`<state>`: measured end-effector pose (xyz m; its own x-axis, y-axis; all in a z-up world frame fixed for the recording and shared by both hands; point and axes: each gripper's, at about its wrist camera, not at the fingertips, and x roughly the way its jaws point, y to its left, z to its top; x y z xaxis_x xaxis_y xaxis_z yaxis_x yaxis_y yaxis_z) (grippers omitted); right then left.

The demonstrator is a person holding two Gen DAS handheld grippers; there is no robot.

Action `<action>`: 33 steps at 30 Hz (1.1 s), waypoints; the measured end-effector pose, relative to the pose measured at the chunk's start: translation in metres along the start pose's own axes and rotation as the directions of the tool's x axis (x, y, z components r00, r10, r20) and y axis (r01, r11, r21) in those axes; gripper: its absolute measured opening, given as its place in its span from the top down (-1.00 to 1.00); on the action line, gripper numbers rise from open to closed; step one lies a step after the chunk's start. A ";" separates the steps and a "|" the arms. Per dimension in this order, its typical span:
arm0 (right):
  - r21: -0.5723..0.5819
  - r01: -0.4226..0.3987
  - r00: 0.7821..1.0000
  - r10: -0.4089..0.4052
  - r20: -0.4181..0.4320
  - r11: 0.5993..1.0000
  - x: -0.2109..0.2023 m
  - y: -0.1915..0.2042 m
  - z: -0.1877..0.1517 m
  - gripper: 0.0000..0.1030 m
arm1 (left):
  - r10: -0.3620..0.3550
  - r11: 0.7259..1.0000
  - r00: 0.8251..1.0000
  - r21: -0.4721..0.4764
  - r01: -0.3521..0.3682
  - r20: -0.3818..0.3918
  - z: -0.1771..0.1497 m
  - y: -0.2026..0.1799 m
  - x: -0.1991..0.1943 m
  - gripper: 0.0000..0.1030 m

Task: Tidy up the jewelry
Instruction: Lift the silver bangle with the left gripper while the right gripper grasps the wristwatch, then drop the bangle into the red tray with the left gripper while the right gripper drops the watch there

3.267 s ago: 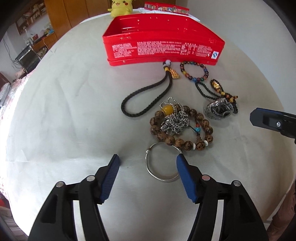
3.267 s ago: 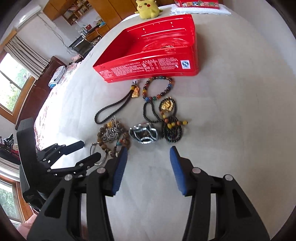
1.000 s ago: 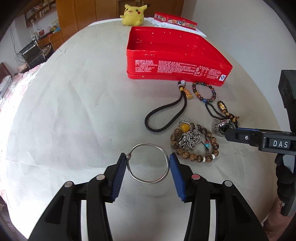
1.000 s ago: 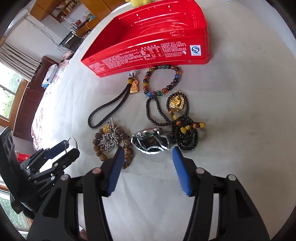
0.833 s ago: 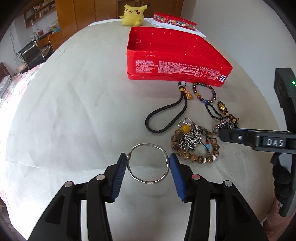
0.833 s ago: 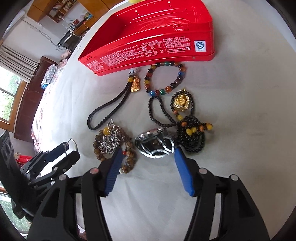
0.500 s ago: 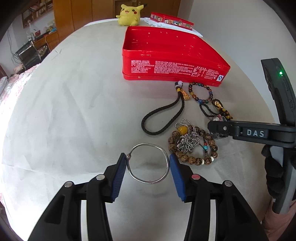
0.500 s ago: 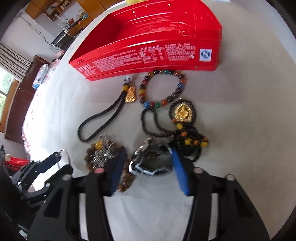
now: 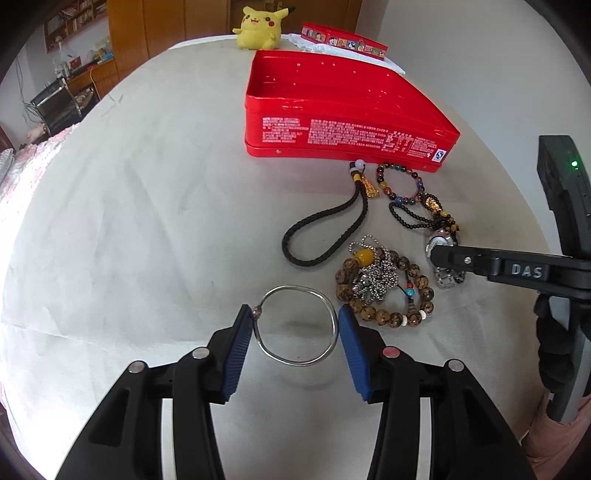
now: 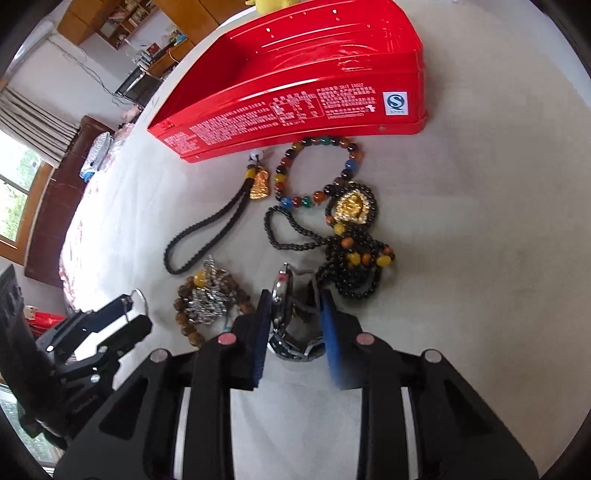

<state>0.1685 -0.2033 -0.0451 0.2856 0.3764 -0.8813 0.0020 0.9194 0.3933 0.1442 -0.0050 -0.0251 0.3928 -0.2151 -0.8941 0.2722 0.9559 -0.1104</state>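
Note:
My left gripper [image 9: 294, 312] is shut on a thin silver bangle [image 9: 299, 364], held just above the white tablecloth [image 9: 147, 221]. My right gripper [image 10: 294, 295] points down over a metal wristwatch [image 10: 281, 291]; its jaws are closing and both blue pads press the watch, which stands tipped on edge. One of its fingers [image 9: 480, 264] hides part of the watch in the left wrist view. An open, empty red tin [image 9: 351, 136] sits beyond. Before it lie a black braided cord [image 9: 325, 236], a coloured bead bracelet [image 9: 399, 184], a black bead necklace [image 10: 351, 273] and a wooden bead bracelet [image 9: 380, 284].
A yellow plush toy [image 9: 258, 29] and a small red box [image 9: 343, 38] stand at the table's far edge behind the tin. A gloved hand [image 9: 554, 350] holds the right gripper at the table's right rim. The cloth left of the jewelry is bare.
The left gripper took hold of the bangle and has since kept still. The right gripper came down over the watch and its jaws narrowed onto it, tipping it up on edge.

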 end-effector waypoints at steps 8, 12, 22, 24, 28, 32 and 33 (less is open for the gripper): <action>-0.054 0.062 0.998 -0.061 0.015 0.997 0.004 0.010 -0.001 0.53 | -0.006 1.000 1.000 0.001 0.006 -0.011 0.000 -0.007 0.004 0.06; -0.013 0.000 1.000 0.000 0.021 1.000 -0.009 -0.001 -0.007 0.53 | -0.005 1.000 1.000 -0.005 0.005 0.001 0.000 -0.006 0.000 0.06; 0.003 -0.154 0.982 0.152 0.108 0.988 -0.072 -0.016 -0.017 0.53 | -0.037 0.999 0.997 0.013 0.036 0.067 0.015 -0.013 -0.029 0.06; -0.001 -0.189 0.975 0.188 0.123 0.982 -0.082 -0.015 -0.016 0.53 | -0.047 0.999 0.996 0.017 0.046 0.077 0.022 -0.015 -0.034 0.06; -0.004 -0.187 0.971 0.185 0.152 0.982 -0.096 -0.009 -0.003 0.53 | -0.036 0.999 0.993 0.028 0.033 0.114 0.040 -0.019 -0.045 0.06; -0.003 -0.162 0.971 0.160 0.179 0.987 -0.104 -0.011 0.018 0.53 | -0.035 0.999 0.990 0.032 0.031 0.133 0.066 -0.021 -0.049 0.06; -0.003 -0.153 0.971 0.151 0.187 0.988 -0.105 -0.011 0.025 0.53 | -0.037 0.999 0.990 0.031 0.033 0.137 0.073 -0.021 -0.048 0.06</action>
<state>0.1630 -0.2553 0.0496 0.4564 0.4829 -0.7473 -0.0446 0.8513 0.5228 0.1837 -0.0294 0.0522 0.4991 -0.2753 -0.8217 0.3118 0.9417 -0.1261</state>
